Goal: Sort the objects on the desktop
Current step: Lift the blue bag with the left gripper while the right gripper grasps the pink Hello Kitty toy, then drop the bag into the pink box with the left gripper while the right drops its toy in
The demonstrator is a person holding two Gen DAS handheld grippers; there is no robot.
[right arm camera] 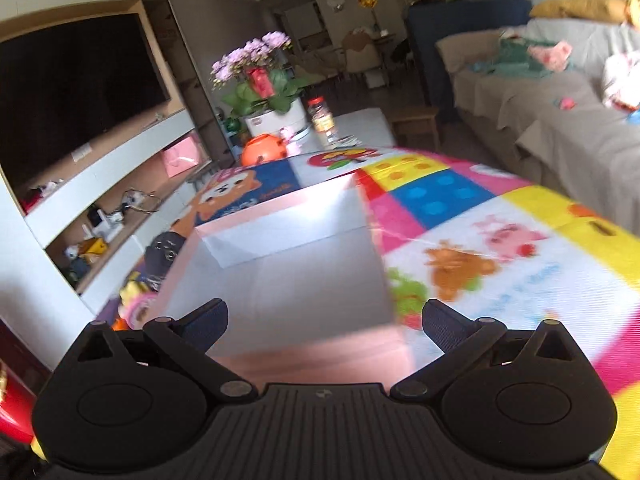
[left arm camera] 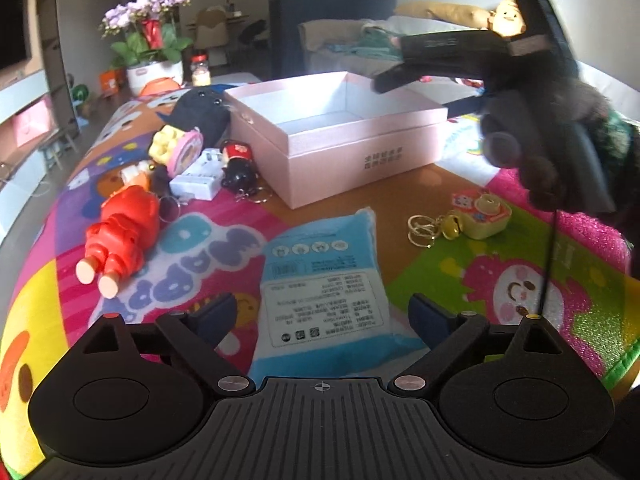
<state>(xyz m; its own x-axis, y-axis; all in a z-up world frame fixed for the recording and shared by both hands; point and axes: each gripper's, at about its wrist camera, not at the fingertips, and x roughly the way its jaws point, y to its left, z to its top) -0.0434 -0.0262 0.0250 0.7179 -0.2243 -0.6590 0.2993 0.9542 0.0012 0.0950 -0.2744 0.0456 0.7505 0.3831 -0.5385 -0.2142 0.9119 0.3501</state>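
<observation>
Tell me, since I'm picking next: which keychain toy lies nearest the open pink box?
The black-bodied doll with the red hat, lying just off the box's left corner; the red figure and yellow camera charm lie farther off.

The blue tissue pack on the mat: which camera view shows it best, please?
The left wrist view shows it best: the blue tissue pack lies flat on the mat just ahead of the open left gripper, with its printed label visible. The right wrist view does not show it; that view faces the pink box.
</observation>
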